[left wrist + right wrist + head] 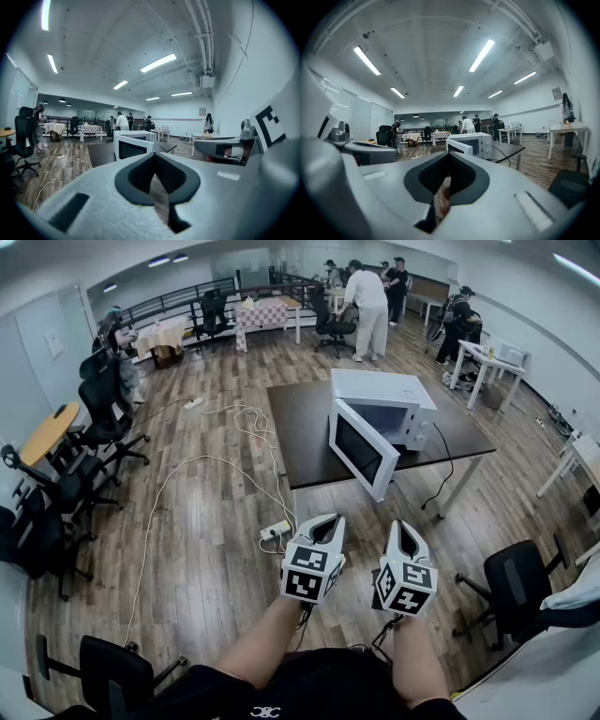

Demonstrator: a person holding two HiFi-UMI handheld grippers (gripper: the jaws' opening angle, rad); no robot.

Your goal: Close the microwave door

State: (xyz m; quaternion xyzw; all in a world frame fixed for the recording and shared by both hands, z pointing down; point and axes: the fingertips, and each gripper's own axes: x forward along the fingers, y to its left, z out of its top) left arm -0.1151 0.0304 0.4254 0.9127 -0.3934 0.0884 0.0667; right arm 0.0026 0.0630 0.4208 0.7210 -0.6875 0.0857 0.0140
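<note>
A white microwave [386, 407] stands on a dark brown table [300, 423] ahead of me. Its door [361, 450] with a dark window is swung wide open toward me and to the left. Both grippers hang in the air short of the table, above the wooden floor, well apart from the microwave. My left gripper [324, 525] is shut and holds nothing. My right gripper [405, 531] beside it is also shut and holds nothing. The left gripper view shows its closed jaws [155, 157] below the microwave [133, 145]. In the right gripper view the jaws [449, 155] sit below the microwave [476, 144].
A power strip [275, 529] and white cables [202, 465] lie on the floor left of the table. The microwave's black cord [446, 470] hangs off the table's right edge. Black office chairs stand at the left [103, 418] and right [516, 587]. People [371, 310] stand at the far end.
</note>
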